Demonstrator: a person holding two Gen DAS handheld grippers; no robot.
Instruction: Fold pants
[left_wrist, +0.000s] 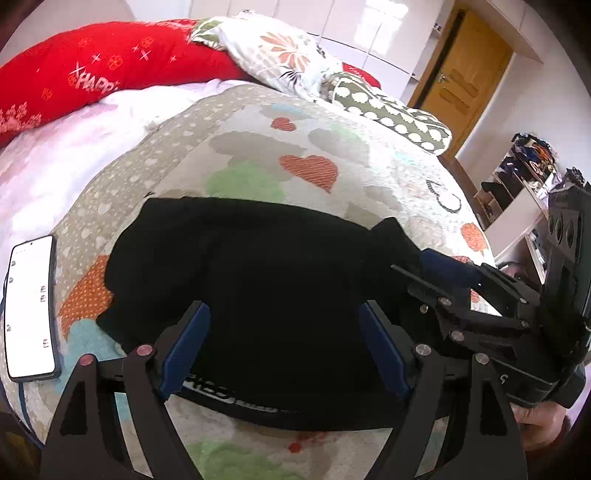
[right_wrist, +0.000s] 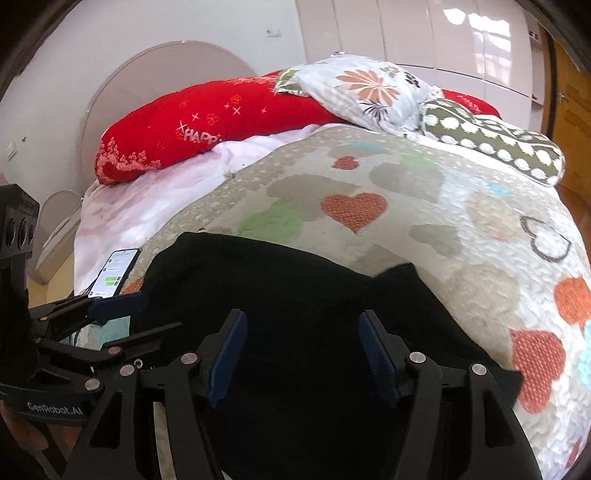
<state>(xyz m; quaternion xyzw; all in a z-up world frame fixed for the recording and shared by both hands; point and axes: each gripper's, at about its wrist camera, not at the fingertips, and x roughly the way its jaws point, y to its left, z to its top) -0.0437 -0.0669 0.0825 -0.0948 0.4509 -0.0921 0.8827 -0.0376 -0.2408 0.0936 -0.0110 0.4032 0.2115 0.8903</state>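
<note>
Black pants (left_wrist: 258, 280) lie folded into a compact bundle on the heart-patterned quilt (left_wrist: 317, 147); they also show in the right wrist view (right_wrist: 295, 302). A waistband with white lettering faces the near edge (left_wrist: 229, 400). My left gripper (left_wrist: 284, 332) is open, its blue pads hovering over the near part of the pants, holding nothing. My right gripper (right_wrist: 303, 339) is open above the pants' right part, empty. The right gripper also shows at the right of the left wrist view (left_wrist: 436, 273), and the left gripper at the left of the right wrist view (right_wrist: 122, 306).
A phone (left_wrist: 31, 306) with a lit screen lies on the quilt left of the pants. A red pillow (left_wrist: 103, 70), a floral pillow (left_wrist: 280, 51) and a dotted cushion (left_wrist: 391, 110) sit at the bed's head. A wooden door (left_wrist: 461, 81) and cluttered shelves (left_wrist: 524, 173) stand at right.
</note>
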